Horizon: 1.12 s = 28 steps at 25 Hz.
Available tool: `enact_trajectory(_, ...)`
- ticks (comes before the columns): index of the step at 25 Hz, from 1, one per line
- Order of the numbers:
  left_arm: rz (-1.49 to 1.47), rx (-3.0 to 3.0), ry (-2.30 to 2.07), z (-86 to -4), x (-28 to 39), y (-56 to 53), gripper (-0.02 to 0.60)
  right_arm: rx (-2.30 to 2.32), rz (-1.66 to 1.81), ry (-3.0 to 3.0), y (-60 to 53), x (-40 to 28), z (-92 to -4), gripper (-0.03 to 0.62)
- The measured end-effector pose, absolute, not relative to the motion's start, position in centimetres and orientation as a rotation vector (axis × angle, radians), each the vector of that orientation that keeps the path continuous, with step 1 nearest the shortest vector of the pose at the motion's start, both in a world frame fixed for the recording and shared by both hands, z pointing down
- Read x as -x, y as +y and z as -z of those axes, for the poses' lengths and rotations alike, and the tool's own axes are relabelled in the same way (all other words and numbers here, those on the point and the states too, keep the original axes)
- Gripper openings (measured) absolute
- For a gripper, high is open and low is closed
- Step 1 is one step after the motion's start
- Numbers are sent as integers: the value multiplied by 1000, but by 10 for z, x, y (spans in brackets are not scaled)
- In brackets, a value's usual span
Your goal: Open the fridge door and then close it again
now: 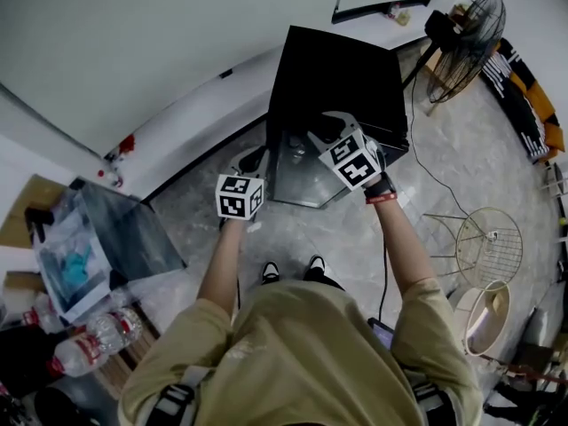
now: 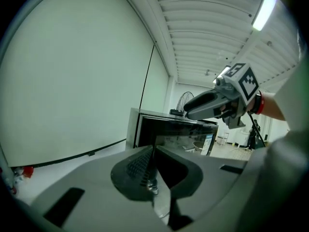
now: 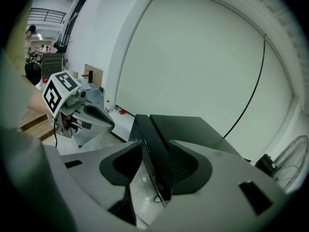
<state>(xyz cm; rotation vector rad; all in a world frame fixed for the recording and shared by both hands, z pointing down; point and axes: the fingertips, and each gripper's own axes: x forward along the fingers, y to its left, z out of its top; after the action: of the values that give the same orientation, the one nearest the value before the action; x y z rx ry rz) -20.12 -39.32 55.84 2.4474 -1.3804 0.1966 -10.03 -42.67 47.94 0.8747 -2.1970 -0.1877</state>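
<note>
The small black fridge [image 1: 342,78] stands against the white wall, its glossy front door [image 1: 302,171] facing me. My right gripper [image 1: 326,133] reaches over the door's top edge. In the right gripper view the door's upper edge [image 3: 157,163] runs between the parted jaws of that gripper [image 3: 155,144], and the pads do not press on it. The door lies close against the fridge body; whether it is fully shut I cannot tell. My left gripper [image 1: 252,160] hangs left of the fridge, shut and empty [image 2: 153,151], pointing at the fridge front [image 2: 178,134].
A standing fan [image 1: 466,34] is right of the fridge, with a cable [image 1: 426,171] trailing over the tiled floor. A wire stool [image 1: 488,247] and a round bin [image 1: 484,313] stand at right. At left are a dark glass-topped table [image 1: 124,229] and water bottles [image 1: 93,335].
</note>
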Motion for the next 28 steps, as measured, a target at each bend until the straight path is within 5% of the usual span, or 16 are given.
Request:
enact_trajectory(8,-273,-2441,-1363,-590,215,-398,24,-694,265,-2064,-443,107,-508,199)
enact_trajectory(19,-427,-2457,-1192,-647,207,-405,175,-621,254,-2001,-448,112,-522,206)
enact_trajectory(28,-558,-2480,-1107,-699,199,-424,192,-607,225,-1988,-450,113,-524,215)
